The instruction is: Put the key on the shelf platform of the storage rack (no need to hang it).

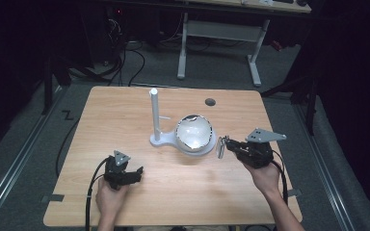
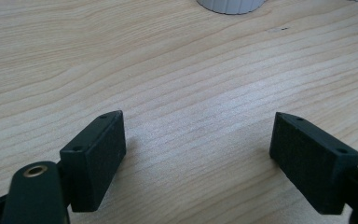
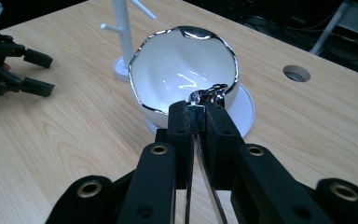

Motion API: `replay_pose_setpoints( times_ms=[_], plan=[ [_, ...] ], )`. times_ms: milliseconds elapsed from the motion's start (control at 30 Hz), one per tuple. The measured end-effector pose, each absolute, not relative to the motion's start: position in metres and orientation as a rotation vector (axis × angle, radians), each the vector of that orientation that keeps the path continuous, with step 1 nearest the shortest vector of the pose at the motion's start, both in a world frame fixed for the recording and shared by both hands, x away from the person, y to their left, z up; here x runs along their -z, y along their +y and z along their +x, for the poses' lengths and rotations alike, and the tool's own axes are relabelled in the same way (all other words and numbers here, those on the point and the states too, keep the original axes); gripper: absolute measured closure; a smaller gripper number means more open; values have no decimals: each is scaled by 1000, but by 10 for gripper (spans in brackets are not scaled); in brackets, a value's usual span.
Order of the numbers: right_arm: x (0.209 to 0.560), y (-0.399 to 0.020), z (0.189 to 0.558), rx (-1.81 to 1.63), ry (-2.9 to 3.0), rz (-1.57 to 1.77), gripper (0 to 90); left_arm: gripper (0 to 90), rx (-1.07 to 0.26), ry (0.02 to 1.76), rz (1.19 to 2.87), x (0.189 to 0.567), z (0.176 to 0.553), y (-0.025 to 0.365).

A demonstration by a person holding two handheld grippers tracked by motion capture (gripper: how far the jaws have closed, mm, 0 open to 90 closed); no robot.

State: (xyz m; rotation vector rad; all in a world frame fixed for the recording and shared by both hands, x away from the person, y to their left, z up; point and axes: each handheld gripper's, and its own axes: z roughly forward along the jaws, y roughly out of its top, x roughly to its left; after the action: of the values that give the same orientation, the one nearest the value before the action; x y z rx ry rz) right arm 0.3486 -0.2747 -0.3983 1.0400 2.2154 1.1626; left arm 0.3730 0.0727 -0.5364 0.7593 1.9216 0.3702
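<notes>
High view: wooden table (image 1: pixel 173 192); bowl (image 1: pixel 194 132) on white stand (image 1: pixel 160 139), centre. Right gripper (image 1: pixel 227 145) clamps a thin metal utensil (image 3: pixel 196 109) just beside the bowl's rim. Left gripper (image 1: pixel 134 174) wide, empty. Risk: narrow grip may let the utensil slip.

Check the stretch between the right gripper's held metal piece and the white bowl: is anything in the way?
Nothing visible. The right gripper, fingers shut on the metal piece, points straight at the bowl; bare table between them. The left gripper sits off to the side, open.
</notes>
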Motion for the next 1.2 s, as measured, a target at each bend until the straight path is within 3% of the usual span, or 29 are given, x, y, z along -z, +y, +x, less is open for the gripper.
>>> replay_pose_setpoints(
  times_ms=[1200],
  plan=[
    [391, -220, 404, -1175, 2287, 971, 823, 187, -369, 1920, 761, 536, 373, 73]
  ],
)
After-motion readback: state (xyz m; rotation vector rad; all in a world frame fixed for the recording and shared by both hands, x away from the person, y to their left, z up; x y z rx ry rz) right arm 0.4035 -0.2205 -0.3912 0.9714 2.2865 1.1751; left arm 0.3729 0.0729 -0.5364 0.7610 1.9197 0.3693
